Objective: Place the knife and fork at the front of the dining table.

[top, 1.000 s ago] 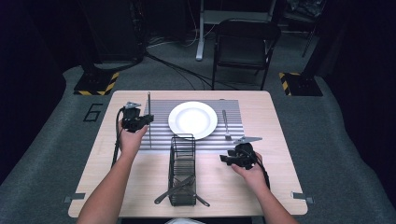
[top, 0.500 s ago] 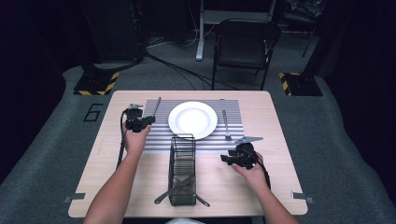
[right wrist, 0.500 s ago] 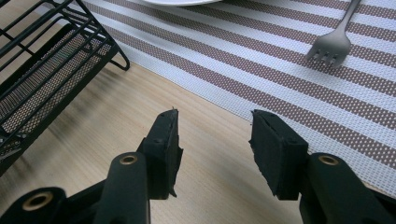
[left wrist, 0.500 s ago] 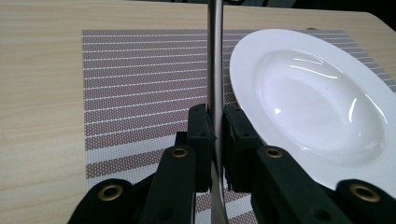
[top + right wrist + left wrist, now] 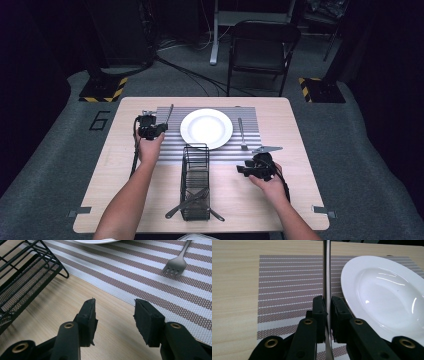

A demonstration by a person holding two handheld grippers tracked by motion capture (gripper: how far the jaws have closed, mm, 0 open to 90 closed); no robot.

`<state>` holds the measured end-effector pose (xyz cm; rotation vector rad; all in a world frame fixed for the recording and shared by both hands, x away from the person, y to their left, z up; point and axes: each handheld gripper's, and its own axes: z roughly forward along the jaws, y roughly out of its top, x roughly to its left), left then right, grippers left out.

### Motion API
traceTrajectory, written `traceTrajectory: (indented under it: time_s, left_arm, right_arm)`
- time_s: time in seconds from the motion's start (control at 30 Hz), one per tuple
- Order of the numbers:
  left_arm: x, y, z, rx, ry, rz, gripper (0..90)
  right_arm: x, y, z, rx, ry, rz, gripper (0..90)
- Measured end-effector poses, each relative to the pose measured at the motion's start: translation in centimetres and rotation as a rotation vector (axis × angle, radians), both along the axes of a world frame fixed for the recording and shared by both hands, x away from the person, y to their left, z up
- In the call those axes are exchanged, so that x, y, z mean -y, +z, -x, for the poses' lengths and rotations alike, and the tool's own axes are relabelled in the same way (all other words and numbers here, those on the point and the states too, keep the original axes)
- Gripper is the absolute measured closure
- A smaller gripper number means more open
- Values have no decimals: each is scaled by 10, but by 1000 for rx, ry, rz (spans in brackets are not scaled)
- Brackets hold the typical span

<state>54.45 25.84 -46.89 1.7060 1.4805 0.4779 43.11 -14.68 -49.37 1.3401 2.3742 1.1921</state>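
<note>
My left gripper (image 5: 161, 125) (image 5: 327, 303) is shut on a slim silver knife (image 5: 170, 112) (image 5: 326, 270), seen edge-on between the pads. It hangs low over the left part of the striped placemat (image 5: 250, 112) (image 5: 287, 282), just left of the white plate (image 5: 206, 128) (image 5: 387, 297). My right gripper (image 5: 242, 171) (image 5: 115, 307) stands open over bare wood near the mat's front edge, with nothing between its jaws. A fork (image 5: 241, 132) (image 5: 176, 263) lies on the mat to the right of the plate.
A black wire caddy (image 5: 195, 175) (image 5: 22, 280) stands at the table's front middle, between my hands, with a couple of utensils (image 5: 192, 202) lying in it. A folding chair (image 5: 262, 50) stands beyond the far edge.
The left gripper has sunk a little, and the knife has tipped from upright to leaning forward toward the plate. The right gripper has kept still.
</note>
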Motion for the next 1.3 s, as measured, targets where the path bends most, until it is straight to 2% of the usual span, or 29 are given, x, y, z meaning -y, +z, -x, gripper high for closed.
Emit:
traceTrajectory:
  time_s: [0.1,0.17,0.27,0.33,0.4,0.5,0.77,0.93,1.2,1.3]
  left_arm:
    - [0,-2,-4,-10,33,15,823]
    - [2,-1,-8,-44,45,3,823]
    - [5,2,-14,-52,61,-6,823]
    - [6,2,-17,-57,82,9,823]
    - [9,3,-20,-82,96,-10,823]
    - [15,2,-25,-89,109,-33,823]
    - [25,-7,-36,-117,167,19,823]
    - [27,-15,-43,-125,174,9,823]
    - [25,-28,-50,-160,213,44,823]
    - [24,-31,-52,-168,222,43,823]
  right_arm:
    - [0,0,0,1,5,0,517]
    - [0,0,0,1,3,0,517]
    - [-1,0,0,-1,6,-1,517]
    - [-1,0,0,-1,8,1,517]
    - [-1,0,0,-4,7,-1,518]
    - [0,0,0,1,11,-6,520]
    - [0,3,1,-5,10,-13,525]
    - [0,3,1,-7,10,-19,525]
    - [2,3,1,5,11,-19,525]
    - [2,3,1,7,8,-18,525]
